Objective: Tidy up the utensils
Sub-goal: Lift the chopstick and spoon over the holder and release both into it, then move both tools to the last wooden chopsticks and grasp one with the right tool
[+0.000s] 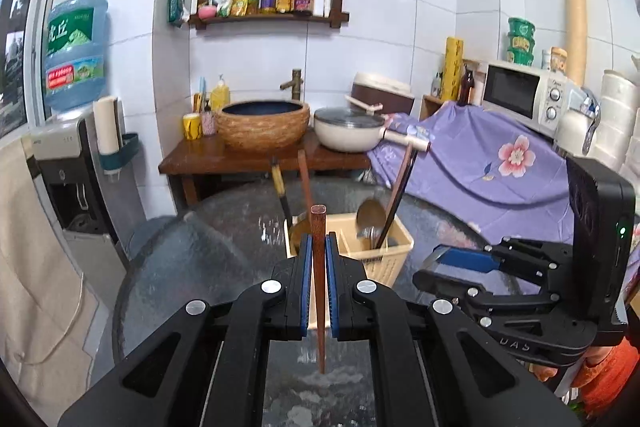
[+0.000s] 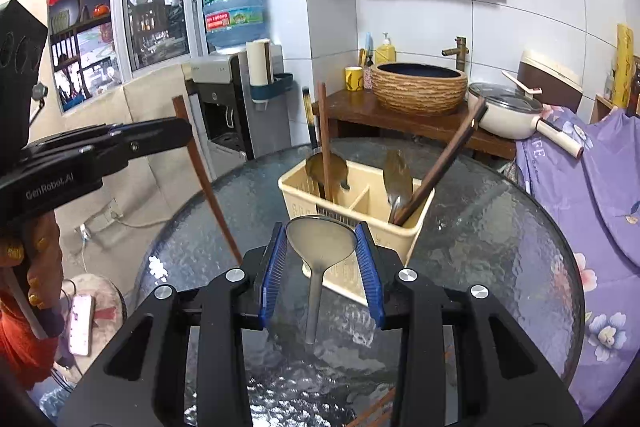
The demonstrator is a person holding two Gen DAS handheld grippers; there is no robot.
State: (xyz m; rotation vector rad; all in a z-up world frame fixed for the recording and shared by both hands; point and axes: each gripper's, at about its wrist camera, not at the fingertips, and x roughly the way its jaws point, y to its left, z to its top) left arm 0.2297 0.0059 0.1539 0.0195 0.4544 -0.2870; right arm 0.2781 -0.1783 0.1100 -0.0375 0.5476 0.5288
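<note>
My left gripper (image 1: pixel 319 239) is shut on a brown wooden chopstick (image 1: pixel 320 307), which it holds upright above the glass table (image 1: pixel 192 267). My right gripper (image 2: pixel 321 231) is shut on the bowl of a metal spoon (image 2: pixel 320 247), whose handle hangs down. Ahead of both stands a cream two-compartment caddy (image 2: pixel 412 231) (image 1: pixel 388 267). Its left compartment holds an upright chopstick (image 2: pixel 324 147) and a spoon. In its right compartment are a spoon (image 2: pixel 398 179) and a leaning dark chopstick (image 2: pixel 440 163). Each view shows the other gripper from the side: the right one (image 1: pixel 440 259) and the left one (image 2: pixel 176 135).
The round glass table (image 2: pixel 500 227) drops off on all sides. Behind it stands a wooden stand (image 1: pixel 200 159) with a woven basin (image 1: pixel 264 127) and a lidded pot (image 1: pixel 348 131). A water dispenser (image 2: pixel 224 99) is at the left, a purple floral cloth (image 2: pixel 580 187) at the right.
</note>
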